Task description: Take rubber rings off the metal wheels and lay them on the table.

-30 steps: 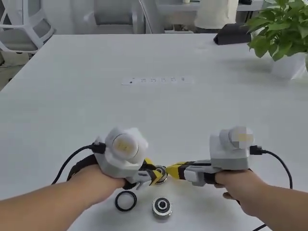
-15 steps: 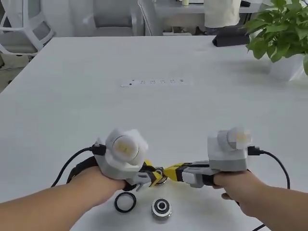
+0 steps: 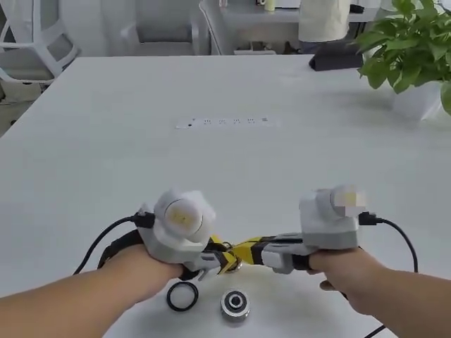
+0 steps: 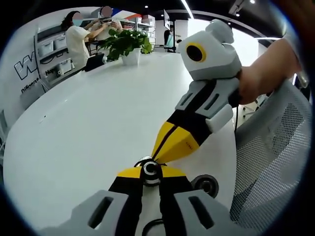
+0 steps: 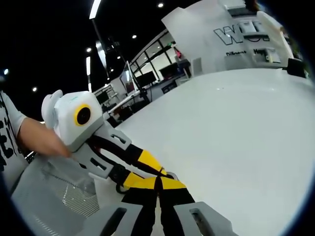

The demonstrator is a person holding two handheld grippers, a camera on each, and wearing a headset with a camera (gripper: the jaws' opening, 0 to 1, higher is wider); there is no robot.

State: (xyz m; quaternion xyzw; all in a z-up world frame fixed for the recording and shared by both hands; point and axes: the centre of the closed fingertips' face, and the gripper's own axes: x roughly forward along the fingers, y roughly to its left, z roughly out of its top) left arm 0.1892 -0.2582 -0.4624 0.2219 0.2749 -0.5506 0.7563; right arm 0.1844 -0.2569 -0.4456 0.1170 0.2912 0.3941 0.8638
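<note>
White surface [image 3: 232, 176] stretching far ahead, with a potted plant [image 3: 405, 42] at the far right corner and a white socket strip [image 3: 222, 122] lying midway. Near the front edge, left tool [image 3: 227, 262] and right tool [image 3: 243, 253] pointing at each other, yellow tips meeting. Clamped narrow between the left tool's jaws, clearest in the left gripper view: small metal wheel [image 4: 150, 168]. Right tool's jaws pressed together, tip touching that wheel's rim; cannot tell whether pinching any rubber there. Flat on the surface, closer to the person: loose rubber ring [image 3: 182, 296] under the left tool, and second wheel [image 3: 235, 304] near its right, not touching.
</note>
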